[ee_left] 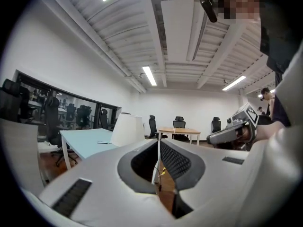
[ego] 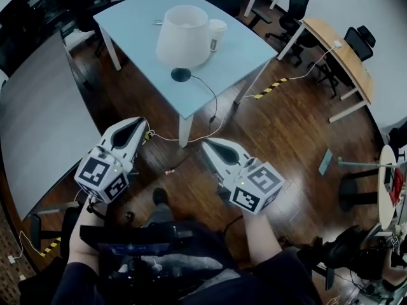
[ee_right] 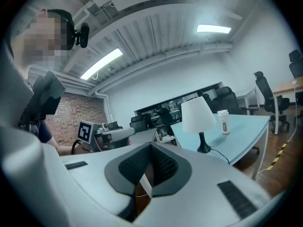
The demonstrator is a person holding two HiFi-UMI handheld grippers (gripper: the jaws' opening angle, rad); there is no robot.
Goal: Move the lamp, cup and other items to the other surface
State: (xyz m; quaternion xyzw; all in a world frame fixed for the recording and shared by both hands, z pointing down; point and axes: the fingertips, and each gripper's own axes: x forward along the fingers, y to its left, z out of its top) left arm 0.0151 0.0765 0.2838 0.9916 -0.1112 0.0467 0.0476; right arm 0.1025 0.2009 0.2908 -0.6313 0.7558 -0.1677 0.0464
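Both left gripper [ego: 140, 123] and right gripper [ego: 207, 145] are held closed, empty, with white-shaded table lamp [ego: 183, 37] and white paper cup [ego: 217, 34] well ahead.

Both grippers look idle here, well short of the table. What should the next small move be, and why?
Probably step toward the light blue table and raise the right gripper toward the lamp, opening its jaws on the way. The left gripper and the right one both hang shut and empty over the floor, while the lamp and cup stand untouched on the table.
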